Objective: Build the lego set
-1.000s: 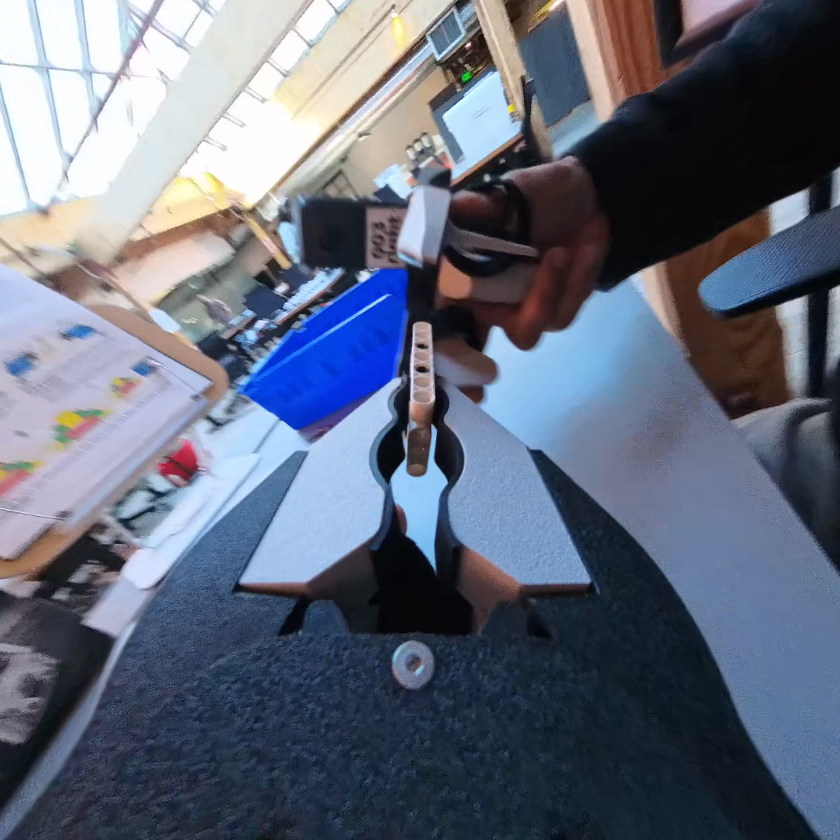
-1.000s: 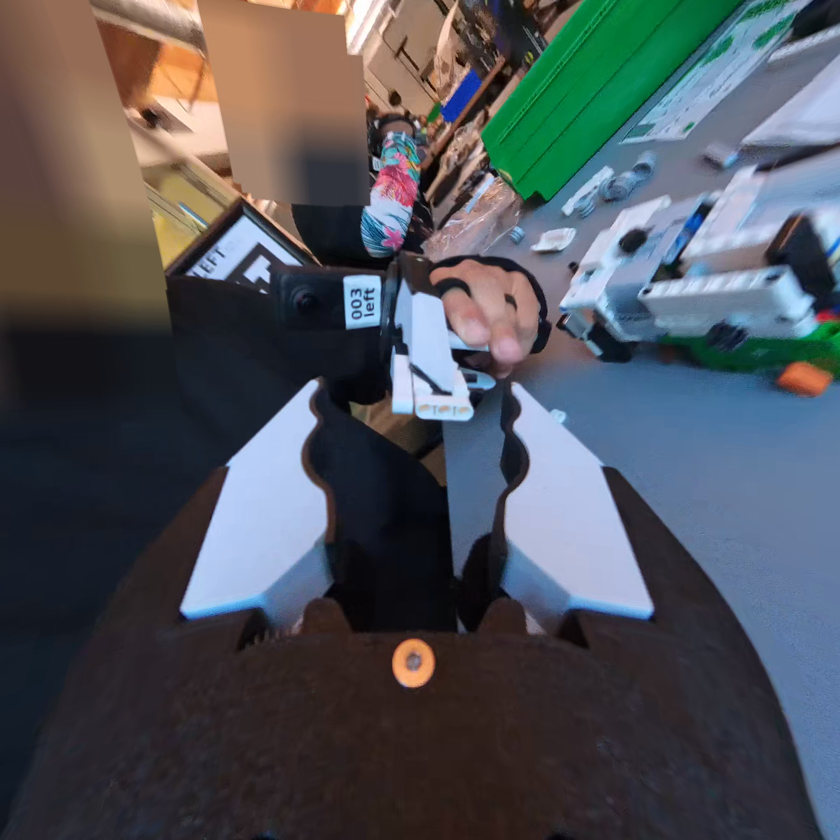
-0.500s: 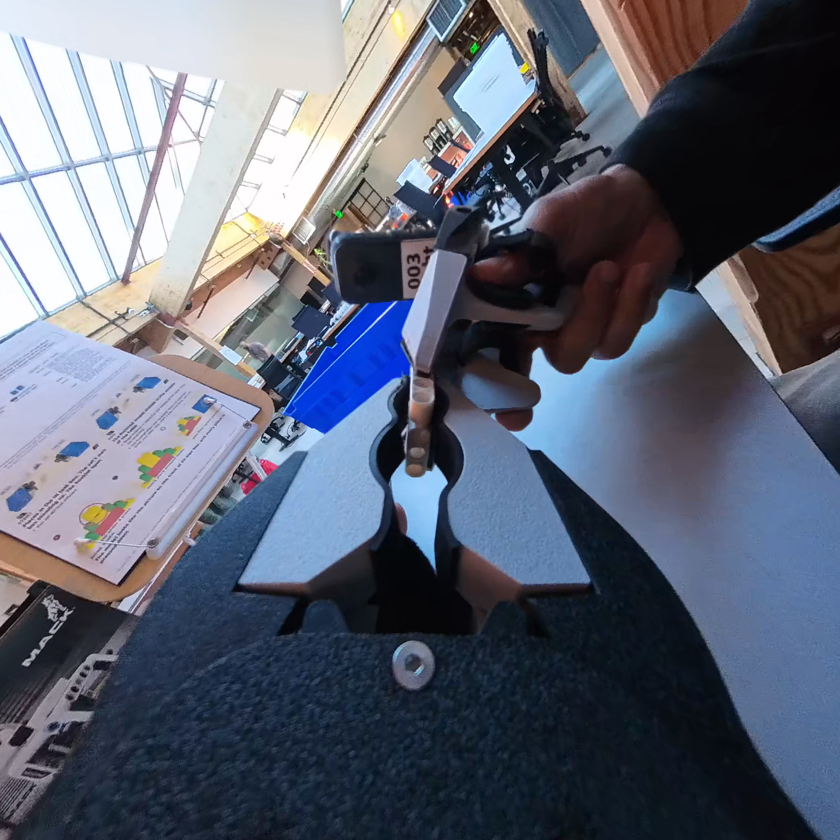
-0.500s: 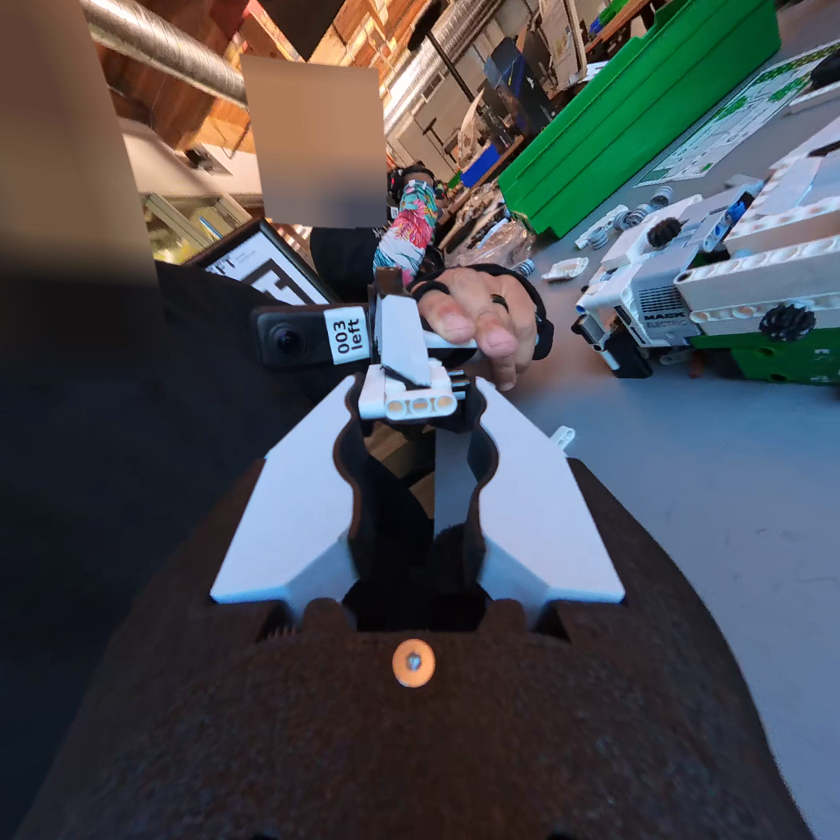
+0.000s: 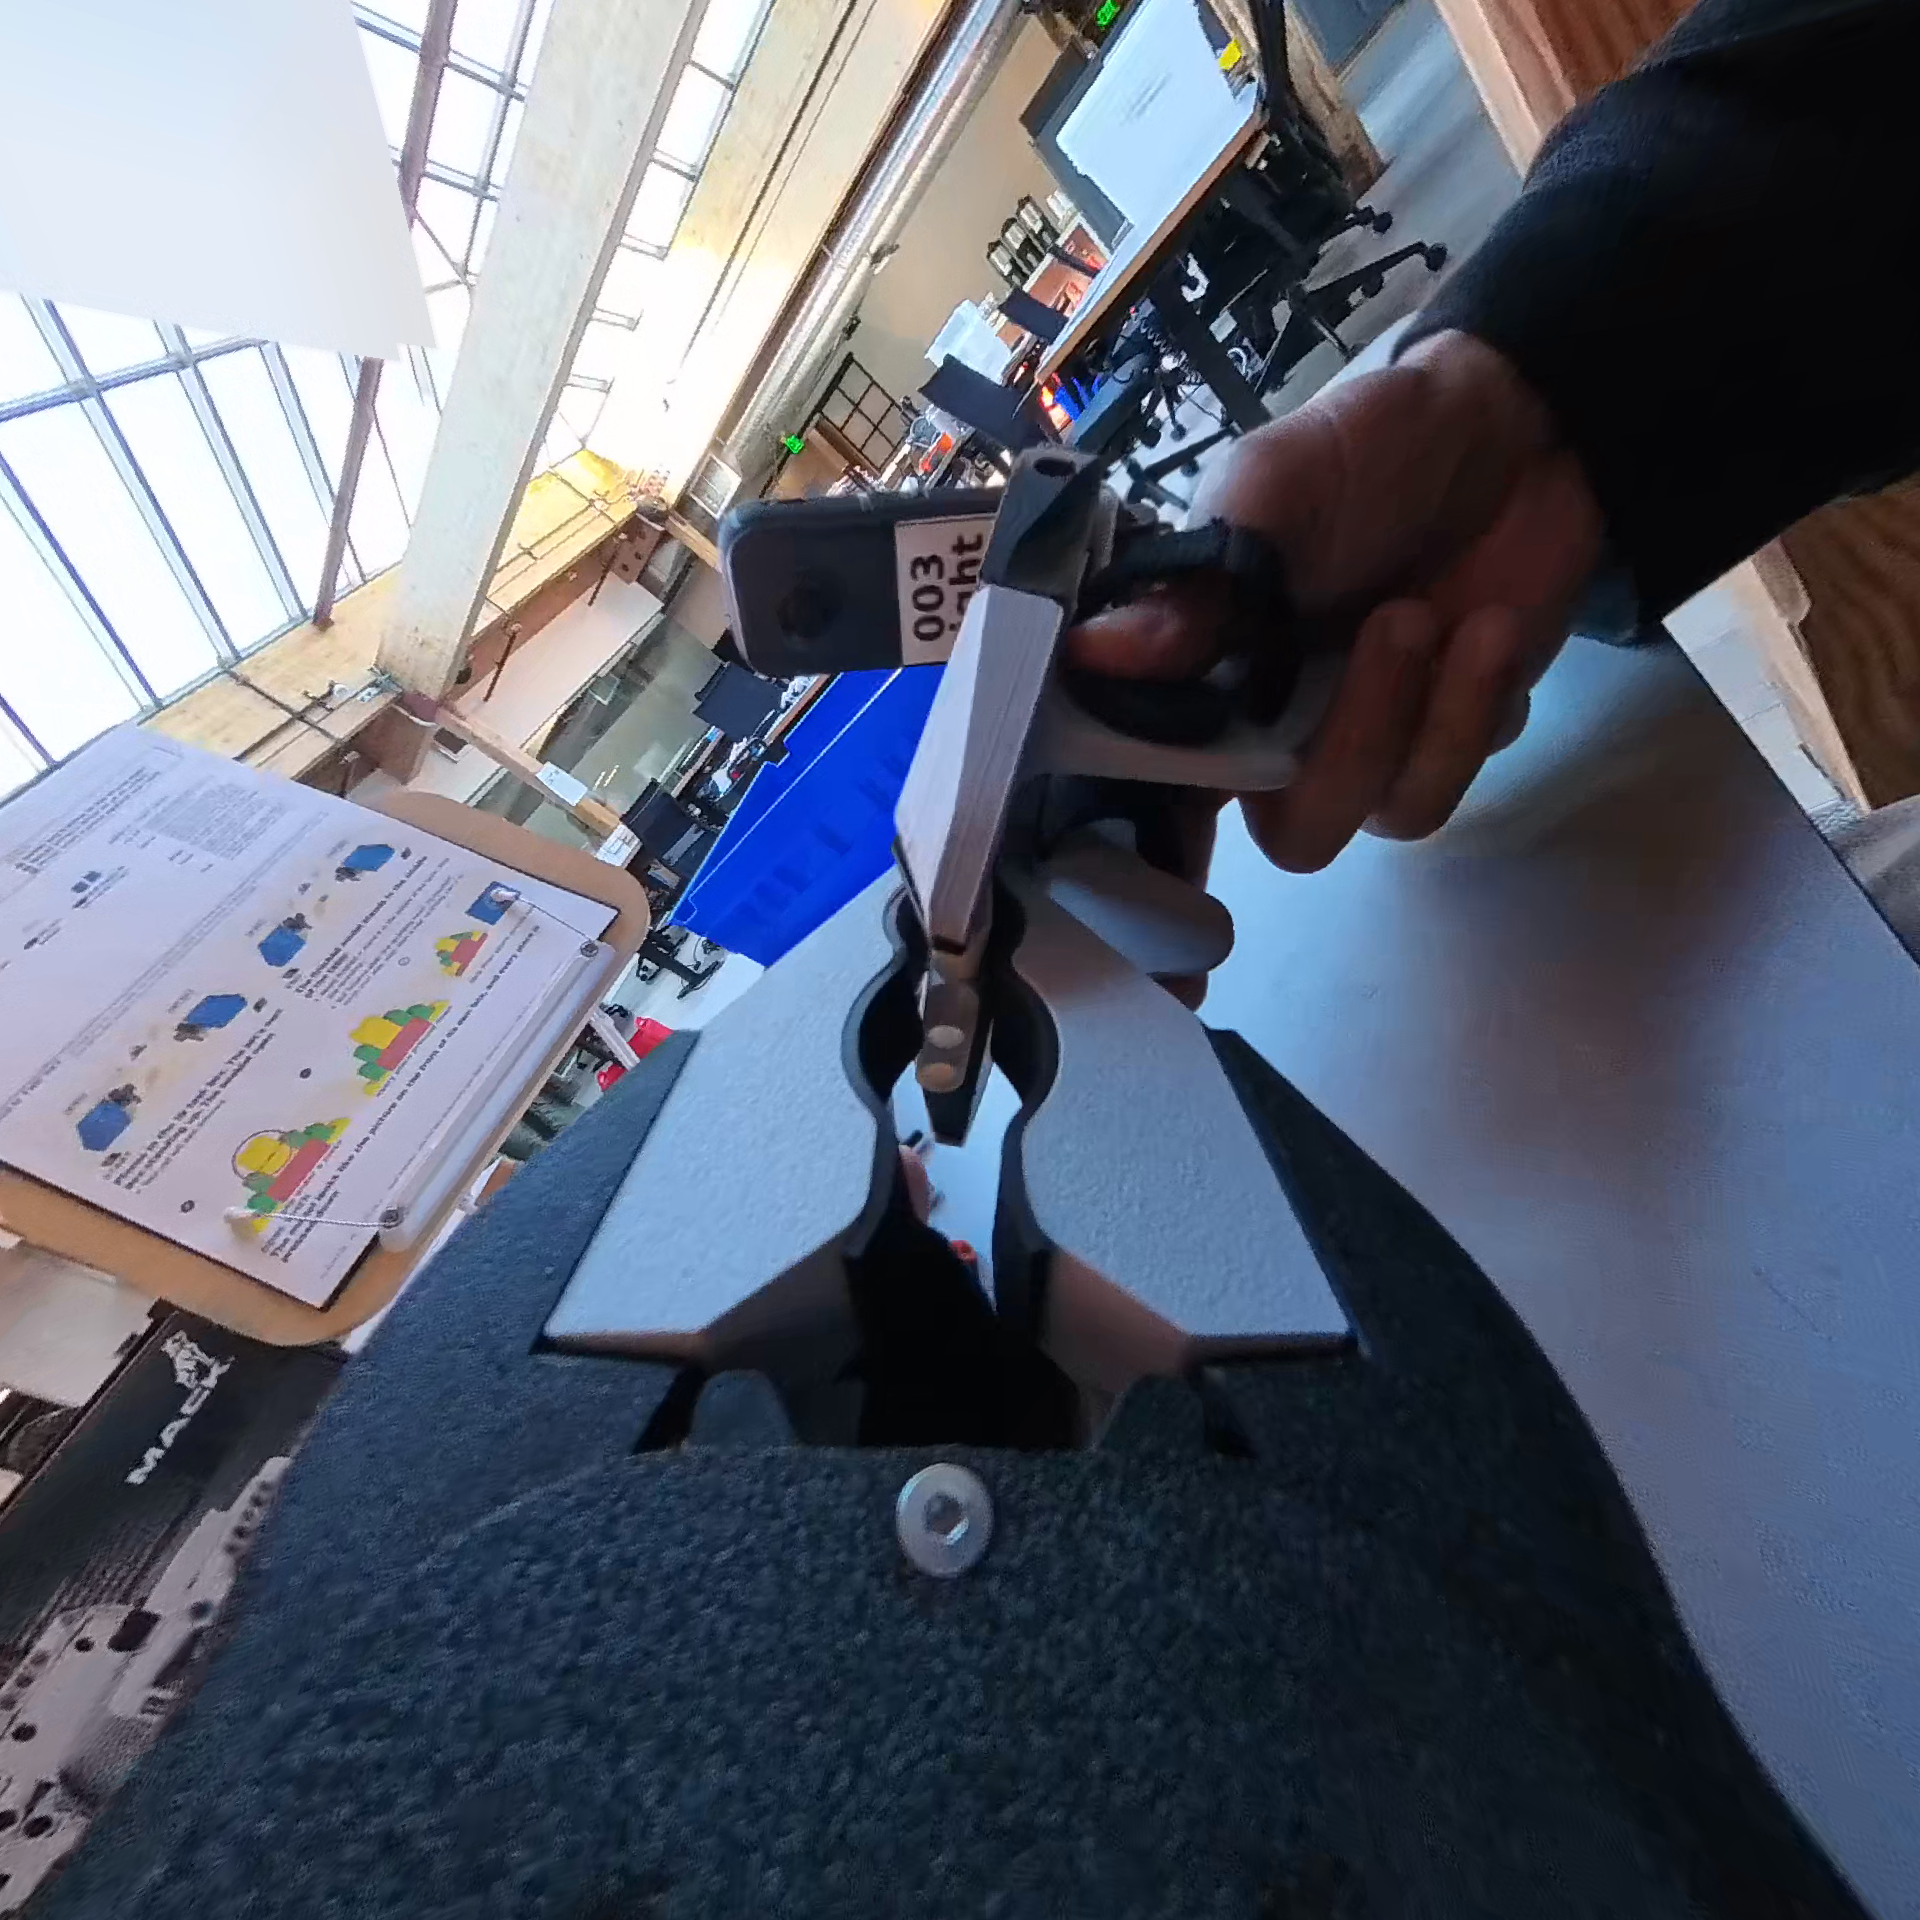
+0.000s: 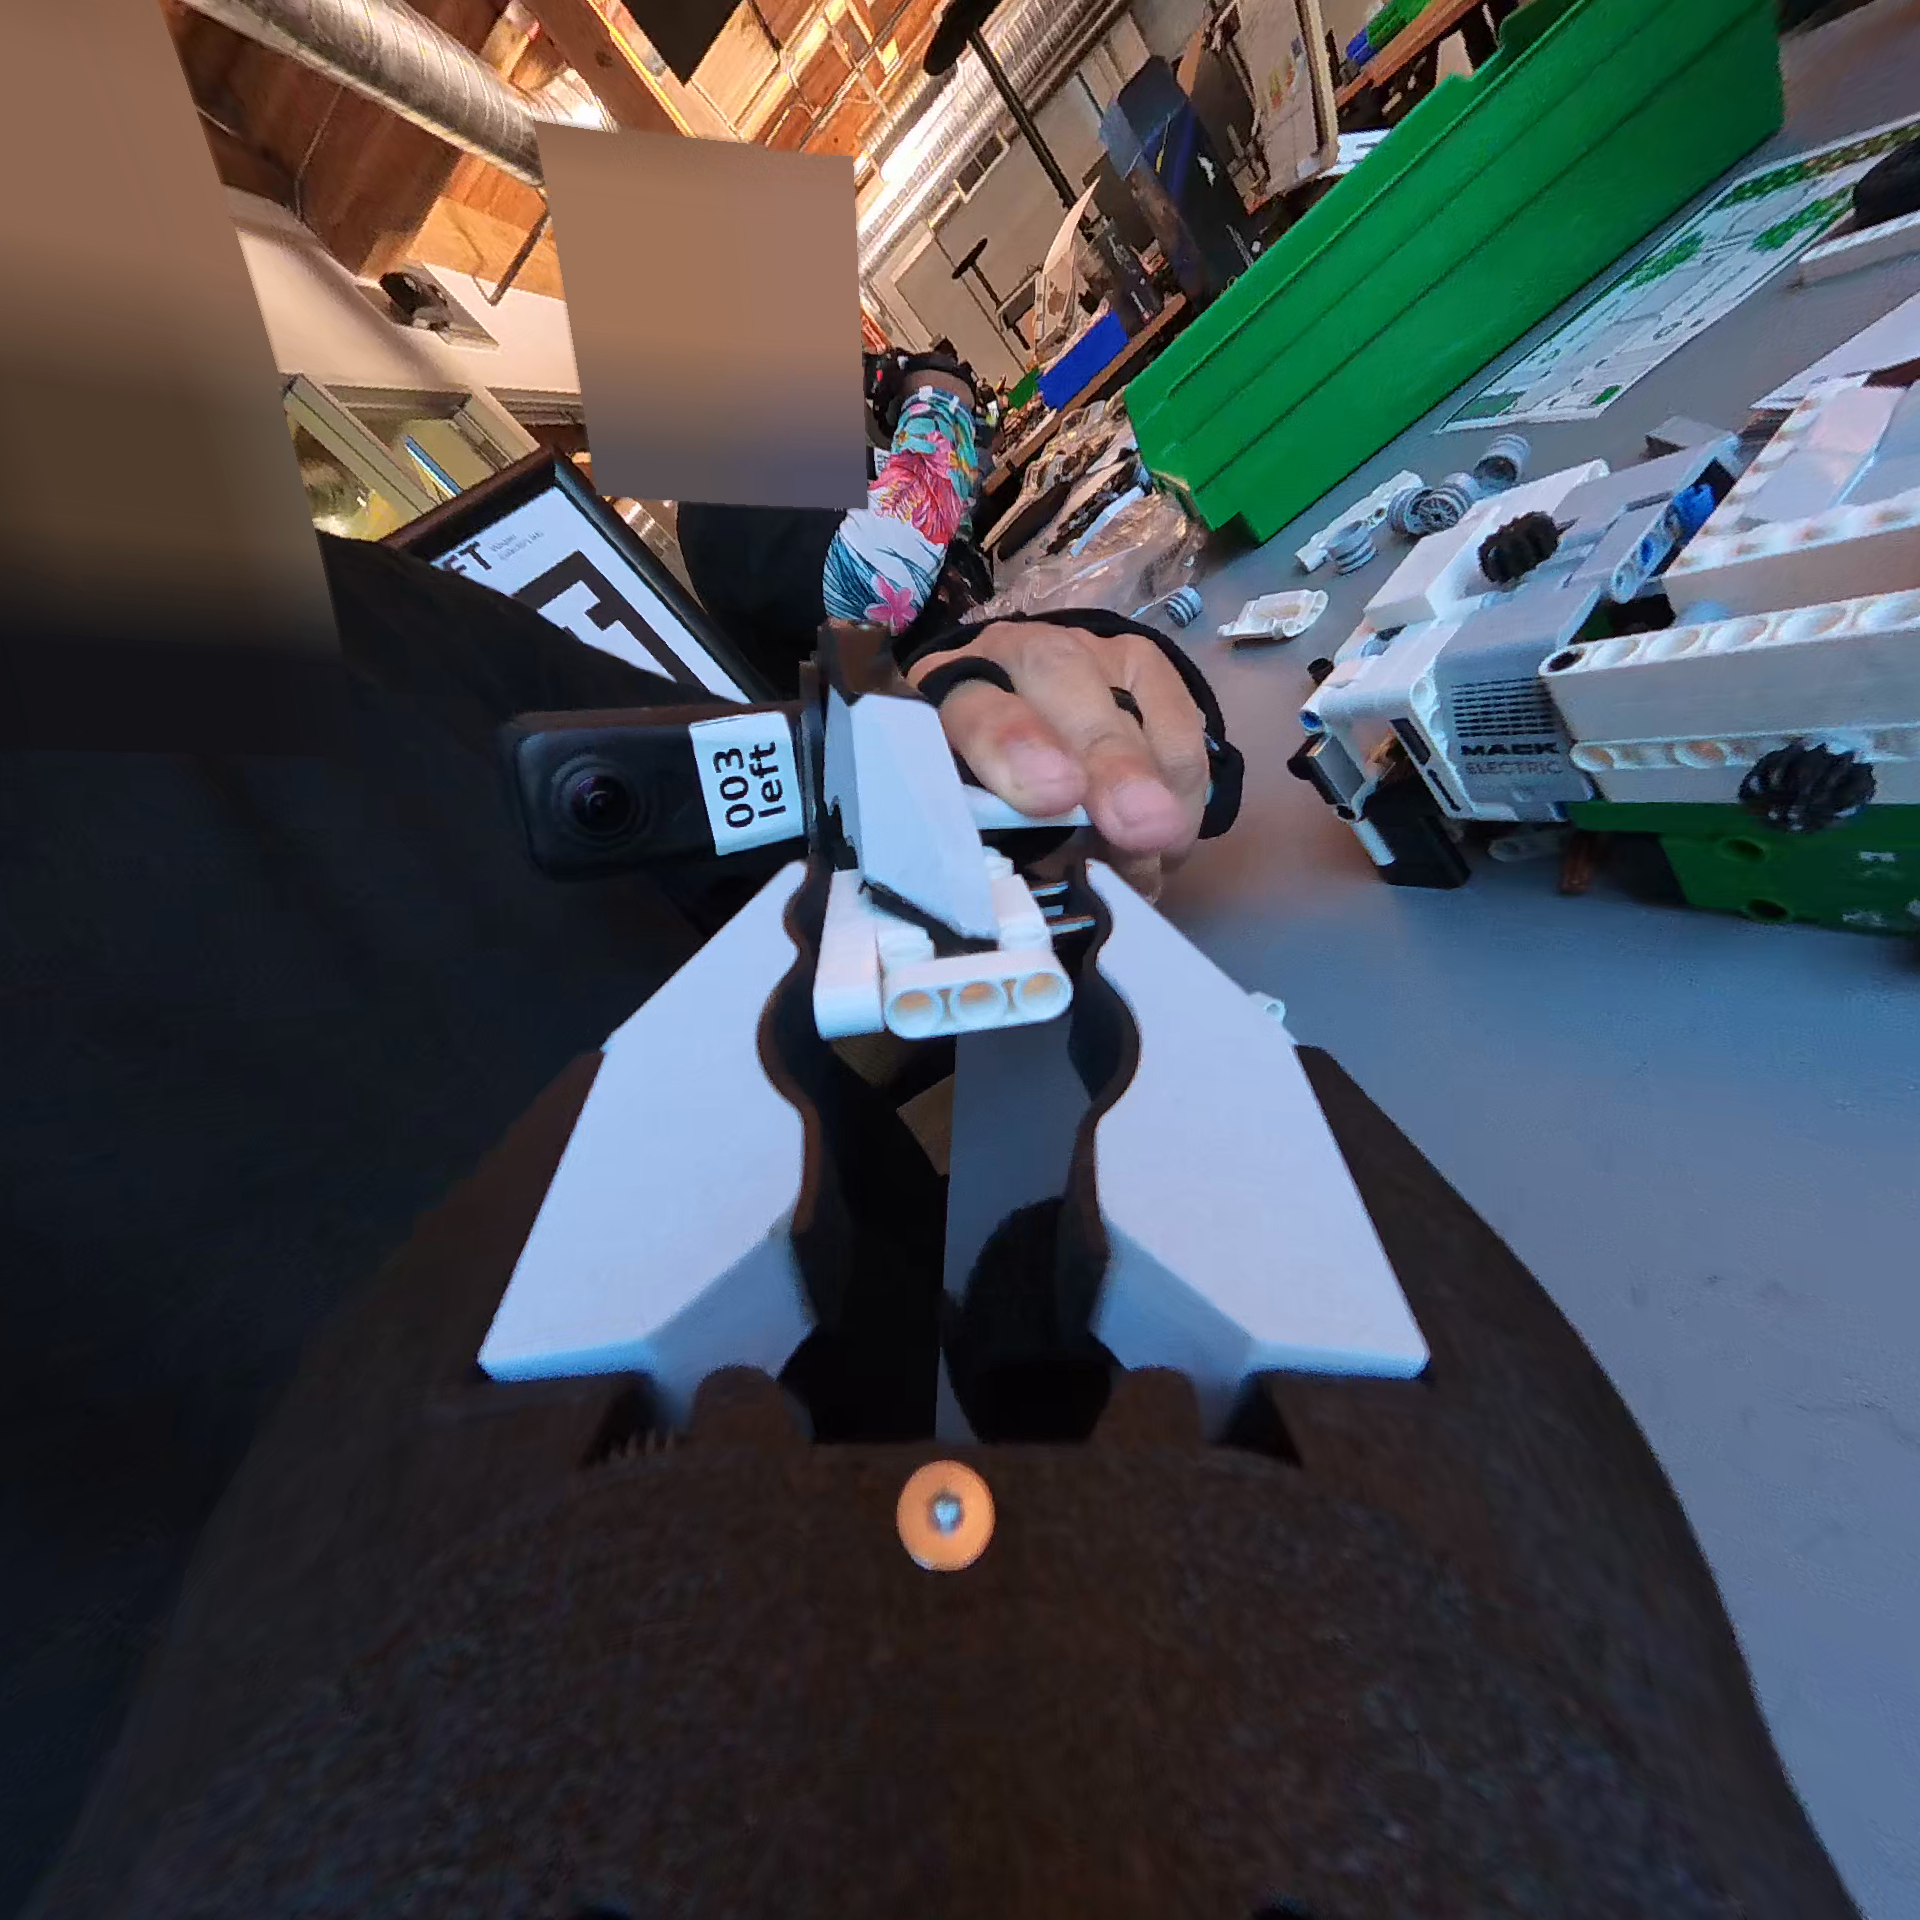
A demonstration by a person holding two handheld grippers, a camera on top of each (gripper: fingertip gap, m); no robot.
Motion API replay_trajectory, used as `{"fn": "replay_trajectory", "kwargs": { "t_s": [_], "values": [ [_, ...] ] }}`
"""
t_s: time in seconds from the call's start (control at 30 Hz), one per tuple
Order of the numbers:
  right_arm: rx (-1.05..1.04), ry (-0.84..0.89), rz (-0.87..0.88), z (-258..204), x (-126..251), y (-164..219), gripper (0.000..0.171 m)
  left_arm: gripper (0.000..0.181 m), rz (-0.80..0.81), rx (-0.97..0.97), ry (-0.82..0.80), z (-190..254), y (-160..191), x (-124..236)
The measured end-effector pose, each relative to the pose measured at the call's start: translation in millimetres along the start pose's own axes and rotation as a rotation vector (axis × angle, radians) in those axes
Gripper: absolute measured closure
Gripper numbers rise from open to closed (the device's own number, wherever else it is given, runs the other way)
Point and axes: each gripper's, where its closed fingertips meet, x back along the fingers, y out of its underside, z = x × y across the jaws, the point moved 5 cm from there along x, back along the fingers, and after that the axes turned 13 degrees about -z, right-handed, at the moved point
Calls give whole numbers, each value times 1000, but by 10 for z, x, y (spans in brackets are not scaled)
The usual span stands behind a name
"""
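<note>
Two hand-held claws meet tip to tip above a smooth grey table (image 6: 1558, 1195). In the left wrist view, the left claw (image 5: 951, 1023) has its two pale grey fingers (image 5: 748, 1143) drawn close, clamped on a small white lego beam piece with round holes (image 5: 943, 1023) that stands upright between the tips. Straight ahead of it, the right claw (image 5: 971, 883), held in a bare hand (image 5: 1392, 603) with a dark sleeve, points down at the same piece, its white finger edge touching the piece's top. In the right wrist view, the right claw (image 6: 940, 987) has its white fingers (image 6: 665, 1164) set apart around the white beam piece (image 6: 940, 997), whose three round holes face the camera; whether the fingers press its sides cannot be told. Just beyond, the left claw (image 6: 914, 883) grips the piece from the far side, held by a hand (image 6: 1070, 727) in a black strap. To the right of the right claw, well apart, a partly built white and green lego truck model (image 6: 1621, 727) sits on the table, with loose small grey and white parts (image 6: 1382, 520) near it and a long green plastic bin (image 6: 1455, 239) behind. To the left of the left claw, a wooden clipboard with a printed sheet of coloured brick pictures (image 5: 260, 1018) leans tilted, and a blue plastic bin (image 5: 821, 810) lies farther ahead.
</note>
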Motion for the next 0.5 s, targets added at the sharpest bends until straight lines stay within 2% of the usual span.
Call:
{"fn": "replay_trajectory", "kwargs": {
  "t_s": [0.07, 0.13, 0.23, 0.27, 0.3, 0.33, 0.4, 0.5],
  "values": [
    [13, -3, -9, 1, 12, 16, 126, 176, -6, -17, -13, 16, -3, -15],
    [37, 83, -9, 75, 64, 15, 126, 173, -61, -26, -24, 15, 55, -59],
    [161, 238, -4, 171, 241, -27, 126, 135, -172, 12, -67, -122, 169, -1],
    [226, 296, 1, 170, 303, -59, 126, 129, -213, 62, -60, -158, 225, 33],
    [317, 356, 5, 142, 345, -94, 126, 130, -250, 138, -38, -180, 281, 68],
    [431, 409, -1, 93, 355, -118, 126, 139, -275, 262, 9, -192, 317, 96],
    [651, 506, -33, 1, 307, -128, 126, 139, -248, 656, 178, -224, 267, 135],
    [821, 596, -39, -109, 247, -147, 126, 136, -38, 1200, 449, -339, 105, 242]
  ]
}}
